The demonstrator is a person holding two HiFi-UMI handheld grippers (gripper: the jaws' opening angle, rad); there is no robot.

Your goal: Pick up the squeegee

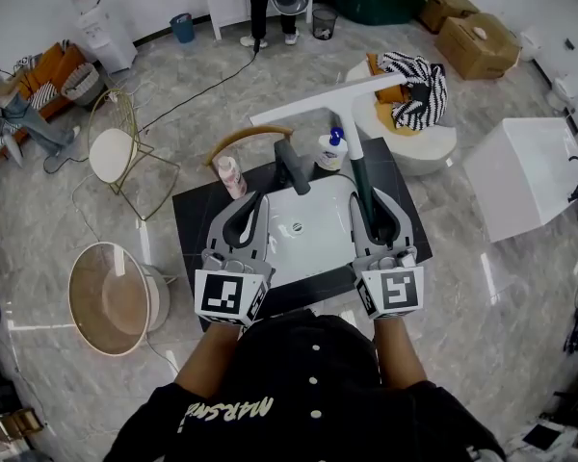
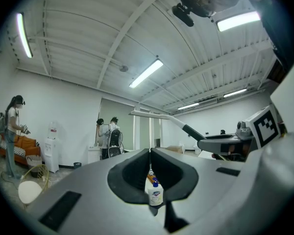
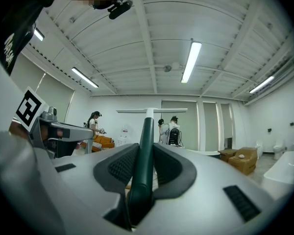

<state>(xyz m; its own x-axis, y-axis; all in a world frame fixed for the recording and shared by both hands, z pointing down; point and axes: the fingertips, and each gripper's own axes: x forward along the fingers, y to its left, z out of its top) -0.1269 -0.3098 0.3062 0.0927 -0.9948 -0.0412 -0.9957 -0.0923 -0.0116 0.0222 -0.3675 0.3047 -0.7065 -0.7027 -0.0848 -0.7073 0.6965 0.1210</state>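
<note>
As a person in a black top stands at a black countertop [image 1: 195, 210] with a white sink [image 1: 313, 234] set into it, the right gripper [image 1: 376, 203] is clamped on the dark green handle of the squeegee [image 1: 359, 176], one jaw pressed to each side of it. The right gripper view shows the handle [image 3: 144, 155] filling the gap between the ribbed pads and running straight ahead to a white blade set crosswise at the far end. From the head view, the squeegee reaches away from the person past a white soap bottle [image 1: 331, 150], its blade lying beyond the back edge of the countertop. The left gripper [image 1: 260, 200] is held level beside it over the left part of the sink, its jaws brought together with nothing between them; in the left gripper view [image 2: 149, 153] the soap bottle [image 2: 156, 195] shows through the slit below the tips, and the squeegee [image 2: 159, 115] crosses the upper right. A dark faucet [image 1: 291, 166] and a pink bottle [image 1: 231, 176] stand at the back of the countertop. Around it on the marble floor are a gold wire chair [image 1: 116, 152], a round basin [image 1: 106, 296], a white tub [image 1: 530, 176], and cardboard boxes [image 1: 477, 41].
</note>
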